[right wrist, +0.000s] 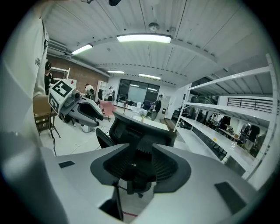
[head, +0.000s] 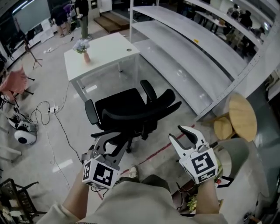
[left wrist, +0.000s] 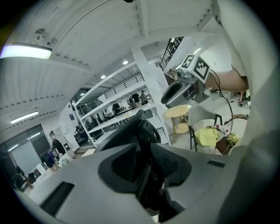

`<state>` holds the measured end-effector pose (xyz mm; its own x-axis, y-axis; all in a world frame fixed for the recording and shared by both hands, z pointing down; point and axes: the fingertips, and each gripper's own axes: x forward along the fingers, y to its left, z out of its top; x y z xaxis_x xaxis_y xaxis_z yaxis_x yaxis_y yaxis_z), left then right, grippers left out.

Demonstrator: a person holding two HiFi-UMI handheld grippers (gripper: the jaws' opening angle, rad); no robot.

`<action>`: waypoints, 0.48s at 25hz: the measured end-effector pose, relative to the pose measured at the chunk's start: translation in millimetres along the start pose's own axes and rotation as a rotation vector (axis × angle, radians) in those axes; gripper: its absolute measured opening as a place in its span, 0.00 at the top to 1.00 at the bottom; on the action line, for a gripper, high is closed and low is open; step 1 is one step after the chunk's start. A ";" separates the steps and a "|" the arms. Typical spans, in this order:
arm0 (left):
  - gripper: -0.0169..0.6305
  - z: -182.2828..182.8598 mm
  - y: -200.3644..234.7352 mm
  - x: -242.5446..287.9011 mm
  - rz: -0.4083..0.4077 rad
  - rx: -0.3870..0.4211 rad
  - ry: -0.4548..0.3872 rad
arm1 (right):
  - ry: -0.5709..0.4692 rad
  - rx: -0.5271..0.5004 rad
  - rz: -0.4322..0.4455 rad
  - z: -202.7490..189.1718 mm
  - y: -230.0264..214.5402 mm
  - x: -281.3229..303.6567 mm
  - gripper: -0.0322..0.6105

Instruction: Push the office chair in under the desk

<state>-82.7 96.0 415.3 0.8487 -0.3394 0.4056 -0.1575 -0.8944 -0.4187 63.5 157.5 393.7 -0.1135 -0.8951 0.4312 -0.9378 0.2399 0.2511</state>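
A black office chair (head: 131,111) stands on the floor with its curved backrest toward me and its seat facing the white desk (head: 105,52). It sits in front of the desk's near edge, not under it. My left gripper (head: 110,139) hovers just behind the backrest's left end, jaws open with nothing between them. My right gripper (head: 176,132) is open too, a little off the backrest's right end. In the left gripper view the chair (left wrist: 140,129) shows beyond the gripper (left wrist: 141,148). The right gripper view looks past the gripper (right wrist: 141,146) onto the backrest (right wrist: 140,131).
A small vase of flowers (head: 83,48) stands on the desk. Long white shelving (head: 188,52) runs along the right. A round wooden table (head: 243,116) is at the right, cables (head: 48,109) and a pink chair (head: 15,83) at the left. People (head: 81,13) stand far back.
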 end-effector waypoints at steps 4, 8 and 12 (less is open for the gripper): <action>0.74 -13.6 -2.8 13.4 -0.013 0.002 0.054 | 0.059 -0.050 0.020 -18.5 -16.8 23.4 0.68; 0.72 -23.4 1.4 26.4 0.013 0.008 0.120 | 0.086 -0.085 0.101 -32.0 -27.4 42.8 0.66; 0.72 -37.8 8.0 33.7 0.065 0.006 0.198 | 0.094 -0.164 0.200 -42.7 -27.5 63.0 0.62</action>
<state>-74.4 66.4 456.3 0.7210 -0.4478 0.5289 -0.2052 -0.8669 -0.4542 96.1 110.5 450.9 -0.2529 -0.7868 0.5630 -0.8333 0.4728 0.2864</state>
